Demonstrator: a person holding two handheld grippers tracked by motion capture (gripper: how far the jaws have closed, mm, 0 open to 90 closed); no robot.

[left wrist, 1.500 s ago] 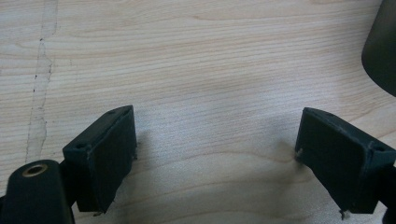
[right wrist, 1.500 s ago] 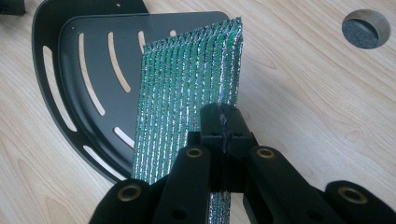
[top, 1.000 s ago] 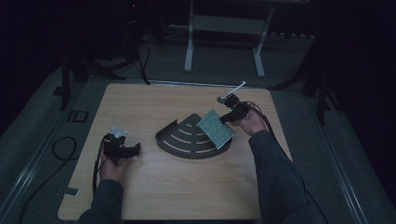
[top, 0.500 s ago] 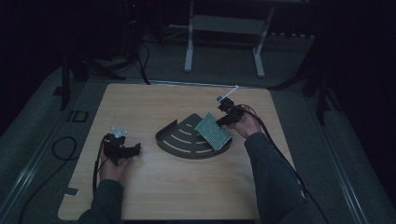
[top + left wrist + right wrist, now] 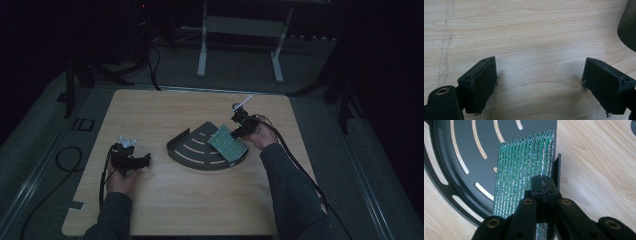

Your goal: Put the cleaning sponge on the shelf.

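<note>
A green perforated circuit board (image 5: 228, 144) hangs tilted over the right part of a black quarter-round slotted tray (image 5: 192, 147) at the table's middle. My right gripper (image 5: 239, 131) is shut on the board's near edge. In the right gripper view the closed jaws (image 5: 544, 185) pinch the board (image 5: 521, 170) beside the tray's upright side wall, above the slotted tray floor (image 5: 454, 157). I cannot tell whether the board touches the tray. My left gripper (image 5: 142, 161) rests on the wood at the left, open, with bare table between its jaws (image 5: 540, 72).
The wooden table (image 5: 150, 110) has free room behind and in front of the tray. A corner of the tray (image 5: 627, 30) shows at the upper right of the left gripper view. Cables trail from both grippers. A metal stand's legs (image 5: 202, 45) are on the floor beyond the table.
My right gripper has shifted slightly left and down with the board, bringing it further over the tray. The left gripper has stayed put.
</note>
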